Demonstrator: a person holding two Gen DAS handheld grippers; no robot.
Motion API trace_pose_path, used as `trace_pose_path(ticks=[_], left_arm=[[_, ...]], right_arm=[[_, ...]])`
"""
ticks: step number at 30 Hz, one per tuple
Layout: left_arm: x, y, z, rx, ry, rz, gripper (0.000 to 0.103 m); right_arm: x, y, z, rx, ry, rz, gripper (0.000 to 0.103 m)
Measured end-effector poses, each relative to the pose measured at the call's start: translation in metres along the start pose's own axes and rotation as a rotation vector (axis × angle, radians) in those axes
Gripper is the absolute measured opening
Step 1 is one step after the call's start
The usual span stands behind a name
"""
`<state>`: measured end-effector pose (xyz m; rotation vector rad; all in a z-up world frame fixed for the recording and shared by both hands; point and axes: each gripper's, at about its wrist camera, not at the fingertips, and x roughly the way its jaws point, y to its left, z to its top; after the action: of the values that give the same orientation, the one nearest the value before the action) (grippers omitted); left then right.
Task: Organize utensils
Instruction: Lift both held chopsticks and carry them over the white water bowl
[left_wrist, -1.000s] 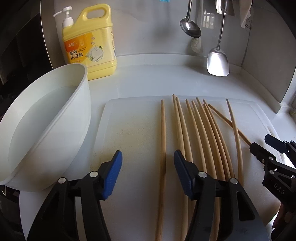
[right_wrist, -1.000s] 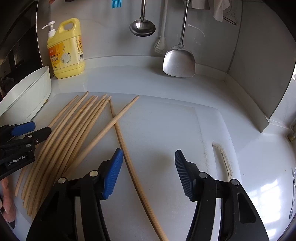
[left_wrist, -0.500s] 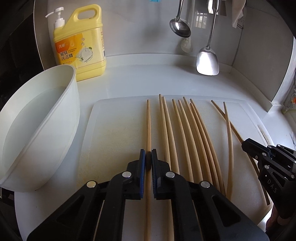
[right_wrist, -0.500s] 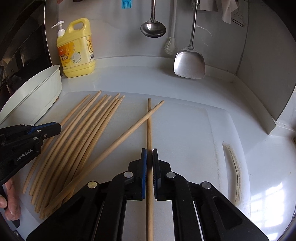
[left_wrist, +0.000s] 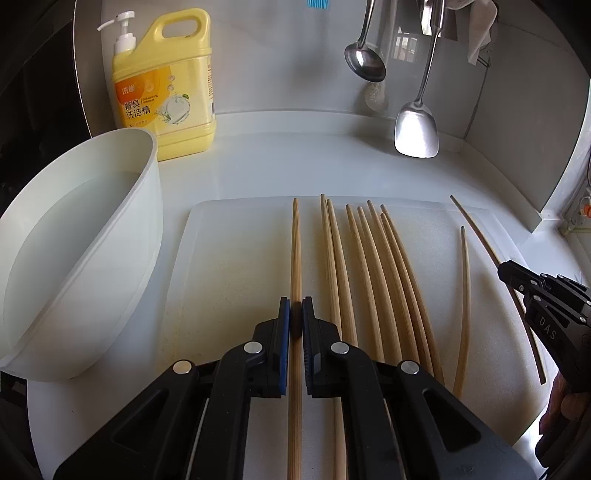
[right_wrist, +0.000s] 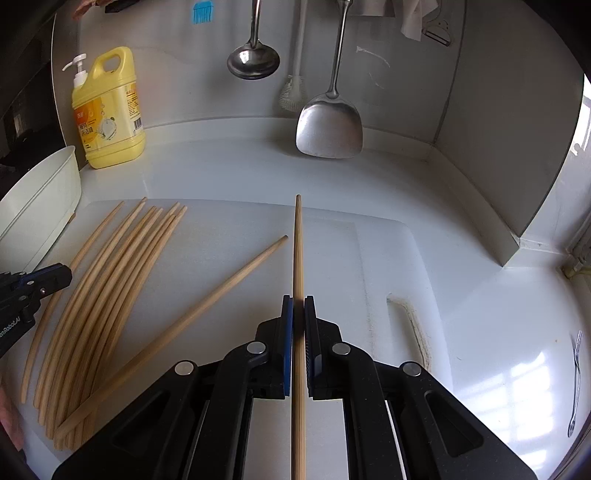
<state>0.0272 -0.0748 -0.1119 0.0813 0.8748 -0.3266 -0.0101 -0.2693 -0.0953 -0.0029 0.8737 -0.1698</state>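
Observation:
Several long wooden chopsticks (left_wrist: 373, 273) lie side by side on a white cutting board (left_wrist: 229, 258). My left gripper (left_wrist: 295, 314) is shut on the leftmost chopstick (left_wrist: 295, 251), which points straight ahead. My right gripper (right_wrist: 298, 314) is shut on another chopstick (right_wrist: 298, 243), held a little above the board (right_wrist: 369, 266). The loose bundle (right_wrist: 110, 288) lies to its left, with one chopstick (right_wrist: 207, 306) lying slanted beside it. Each gripper shows at the edge of the other's view: the right gripper (left_wrist: 517, 275) and the left gripper (right_wrist: 55, 275).
A white basin (left_wrist: 74, 251) with water stands left of the board. A yellow detergent bottle (left_wrist: 166, 88) stands at the back left. A ladle (left_wrist: 364, 62) and a steel spatula (left_wrist: 417, 129) hang on the back wall. A small fork (right_wrist: 574, 384) lies far right.
Both grippers went from open to shut, each closing on a chopstick. The right one has since lifted its chopstick clear of the slanted one.

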Motion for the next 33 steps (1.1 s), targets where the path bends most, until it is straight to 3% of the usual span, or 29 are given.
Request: trace_pose_path(ticks=[10,20,25,33], left_arm=[[-0.017,0.004,0.009,-0.031,-0.027,-0.017,0.007],[-0.080,0.025,0.030,-0.117,-0.044,0.024,0.007],[-0.117,0.057,0.033,-0.203,-0.050,0.060,0.007],[-0.150,0.140,0.042,-0.283,-0.080,0.152,0.007]], right_arm=[[-0.019,-0.011,0.003,0.036,-0.039,0.006,0.006],[-0.078,0.014,0.030,0.025,-0.088,0.153,0.006],[-0.101,0.049,0.053,-0.019,-0.109,0.264,0.006],[-0.112,0.144,0.091,-0.112,-0.113,0.414,0.006]])
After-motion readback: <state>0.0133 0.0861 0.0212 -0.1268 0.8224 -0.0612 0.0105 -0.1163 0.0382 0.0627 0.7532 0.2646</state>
